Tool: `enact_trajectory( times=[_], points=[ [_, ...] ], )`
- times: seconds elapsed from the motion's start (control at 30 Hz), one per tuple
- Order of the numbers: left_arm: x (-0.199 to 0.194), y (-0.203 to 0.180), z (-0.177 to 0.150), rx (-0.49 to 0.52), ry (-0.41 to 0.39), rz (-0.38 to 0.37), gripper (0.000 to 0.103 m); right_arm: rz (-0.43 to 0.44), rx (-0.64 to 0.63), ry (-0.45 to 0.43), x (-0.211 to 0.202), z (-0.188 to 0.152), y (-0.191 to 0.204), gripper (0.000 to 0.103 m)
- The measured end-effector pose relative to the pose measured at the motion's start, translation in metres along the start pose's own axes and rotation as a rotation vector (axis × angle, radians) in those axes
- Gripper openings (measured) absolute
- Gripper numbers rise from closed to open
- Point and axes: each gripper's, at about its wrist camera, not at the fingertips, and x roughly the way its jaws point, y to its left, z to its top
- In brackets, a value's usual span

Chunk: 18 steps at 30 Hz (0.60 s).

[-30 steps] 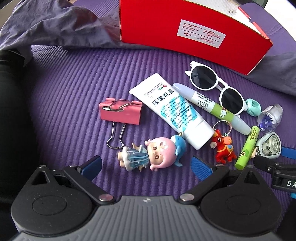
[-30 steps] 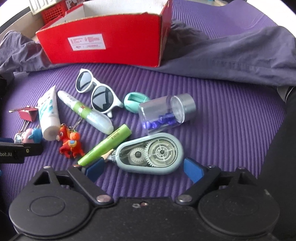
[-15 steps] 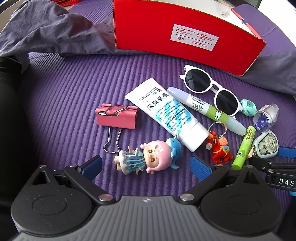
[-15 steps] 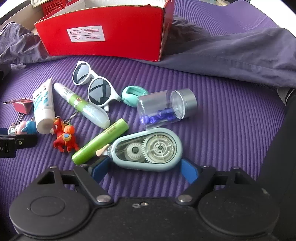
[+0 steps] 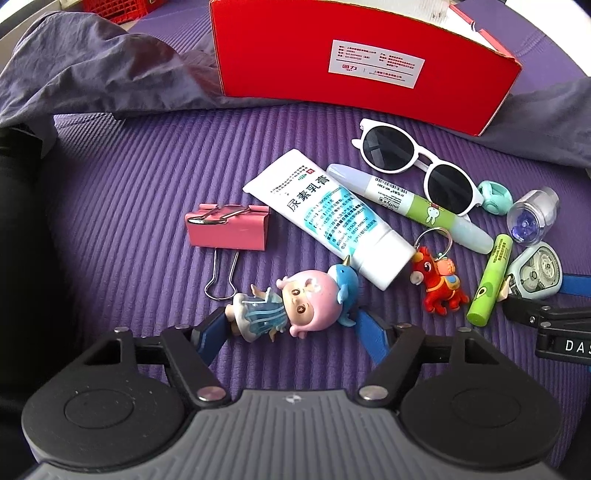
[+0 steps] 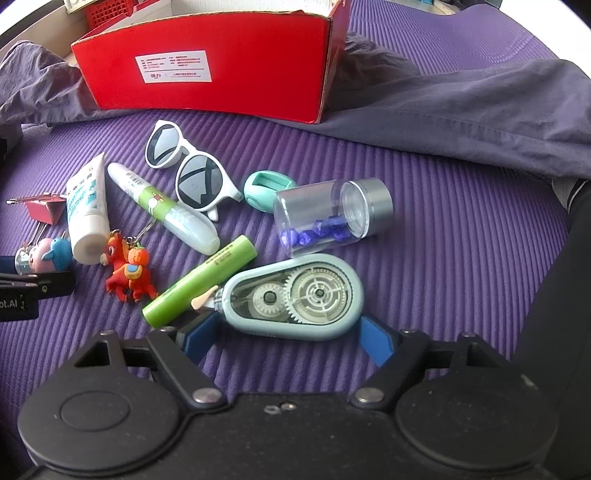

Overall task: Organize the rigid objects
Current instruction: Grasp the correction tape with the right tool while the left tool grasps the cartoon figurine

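Note:
My left gripper (image 5: 291,328) is open, its blue fingers either side of a pink-haired doll figurine (image 5: 291,306) lying on the purple mat (image 5: 129,192). My right gripper (image 6: 288,334) is open around a light-blue correction tape dispenser (image 6: 295,295). Beside them lie a pink binder clip (image 5: 229,232), a white cream tube (image 5: 328,214), a glue pen (image 5: 410,206), white sunglasses (image 5: 417,166), a red horse keychain (image 5: 439,284), a green lip balm (image 6: 201,282), a teal sharpener (image 6: 267,188) and a clear jar of blue beads (image 6: 328,218).
An open red cardboard box (image 5: 362,66) stands at the back of the mat; it also shows in the right wrist view (image 6: 210,70). Grey-purple cloth (image 5: 92,62) lies bunched on both sides of it. A red crate (image 6: 107,9) sits behind the box.
Both grippers have moved forward. The left fingers now flank the doll and have narrowed around it. The right fingers now flank the correction tape.

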Motion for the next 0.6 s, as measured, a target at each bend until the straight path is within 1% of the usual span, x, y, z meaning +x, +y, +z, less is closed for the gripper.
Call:
enact_trajectory(
  times=[0.33, 0.37, 0.4, 0.43, 0.47, 0.57, 0.6],
  points=[
    [-0.006, 0.002, -0.001, -0.022, 0.0, -0.021, 0.073, 0.011, 0.007, -0.025, -0.008, -0.002, -0.002, 0.079],
    [-0.008, 0.002, -0.001, -0.026, -0.001, -0.022, 0.073, 0.01, 0.007, -0.019, -0.009, -0.002, -0.003, 0.071],
    [-0.009, 0.002, -0.001, -0.03, -0.002, -0.023, 0.073, 0.02, 0.014, -0.015, -0.009, -0.003, -0.004, 0.05],
    [-0.01, 0.002, -0.001, -0.033, -0.003, -0.024, 0.073, 0.029, 0.021, -0.007, -0.009, -0.003, -0.005, 0.039],
    [-0.011, 0.003, -0.001, -0.034, -0.004, -0.025, 0.073, 0.023, 0.024, -0.013, -0.011, -0.003, -0.006, 0.036],
    [-0.013, 0.003, 0.0, -0.036, -0.008, -0.026, 0.073, 0.03, 0.031, -0.011, -0.011, -0.003, -0.007, 0.036],
    [-0.013, 0.003, 0.0, -0.035, -0.009, -0.027, 0.073, 0.036, 0.033, -0.01, -0.012, -0.003, -0.007, 0.038]
  ],
)
